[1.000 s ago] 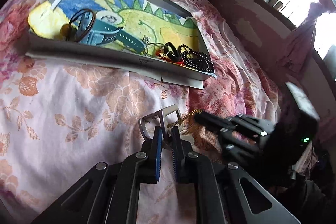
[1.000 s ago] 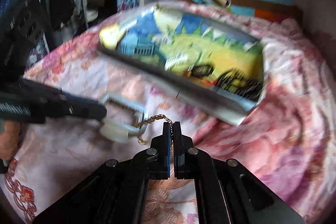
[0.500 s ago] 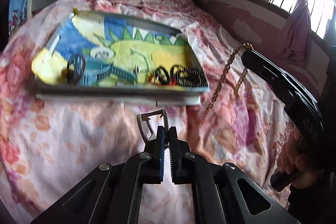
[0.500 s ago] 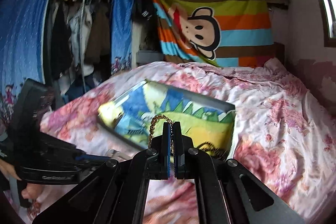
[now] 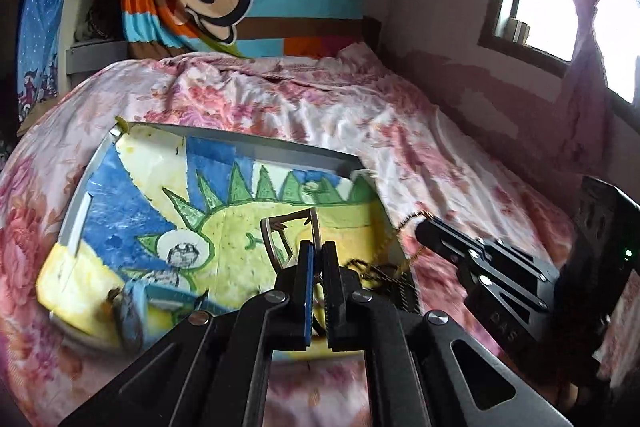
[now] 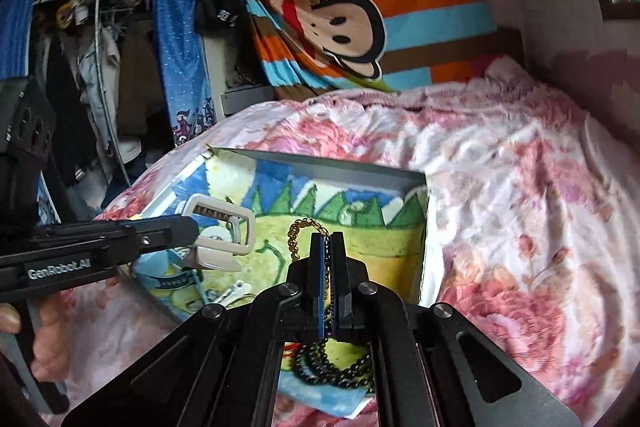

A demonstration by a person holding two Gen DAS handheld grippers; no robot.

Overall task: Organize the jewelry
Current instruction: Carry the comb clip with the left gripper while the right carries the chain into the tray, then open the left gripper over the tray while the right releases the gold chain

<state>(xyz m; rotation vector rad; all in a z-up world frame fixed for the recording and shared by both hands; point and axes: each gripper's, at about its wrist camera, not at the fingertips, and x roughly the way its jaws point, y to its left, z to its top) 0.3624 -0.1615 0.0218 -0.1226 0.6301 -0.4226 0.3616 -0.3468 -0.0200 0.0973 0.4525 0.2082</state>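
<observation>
At the left of the right-wrist frame, the left gripper [image 6: 192, 229] is clamped on a white buckle [image 6: 224, 231], held above the tray [image 6: 328, 165] on the bed [image 6: 520, 187], presumably for dropping in. At centre, the right gripper [image 6: 330, 247] pinches a gold chain [image 6: 298, 235] over the tray's painted lining; black beads [image 6: 336, 371] lie below.

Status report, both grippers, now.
Left gripper shut on white buckle, over tray. Right gripper shut on gold chain, also over tray. Black bead bracelet in tray's near corner, below chain.
</observation>
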